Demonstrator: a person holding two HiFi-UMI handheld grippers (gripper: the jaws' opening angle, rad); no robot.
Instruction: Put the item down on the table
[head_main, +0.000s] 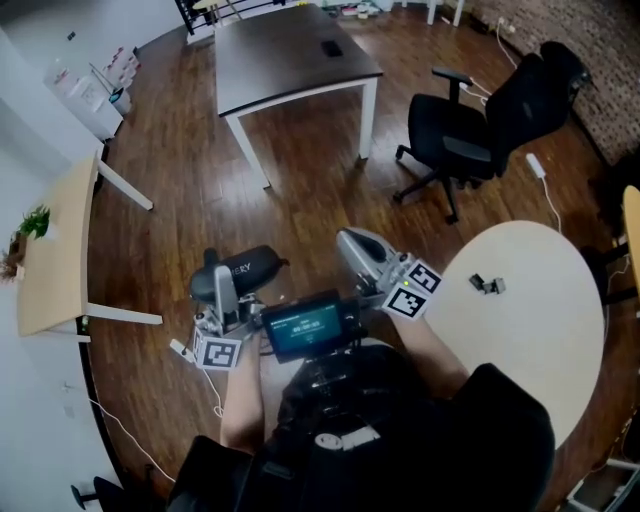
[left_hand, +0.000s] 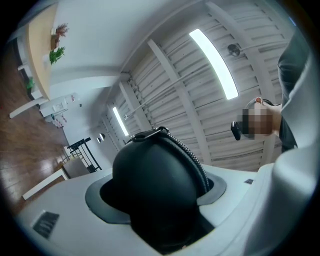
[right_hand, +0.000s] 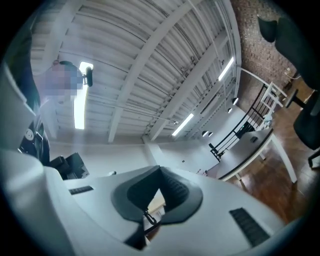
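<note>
**Case clamped in left gripper, held over floor; not yet above the desk.**

Head view: the round pale desk (head_main: 530, 340) fills the lower right, bare except for a small dark object (head_main: 487, 285) near its upper edge. I judge it the set-down surface, as it is nearest the person. The black zip case (head_main: 255, 265) sits left of centre over the wood floor, well apart from the desk. The left gripper (head_main: 228, 285) grips it between widely spread jaws, angled upward. Its own view shows the domed shell filling the gap, zip running over the top. Gripping across the body probably stops the case swinging. The right gripper (head_main: 352, 242), at centre between case and desk, has its jaw tips together and carries nothing, presumably spare. Placement not begun.
</note>
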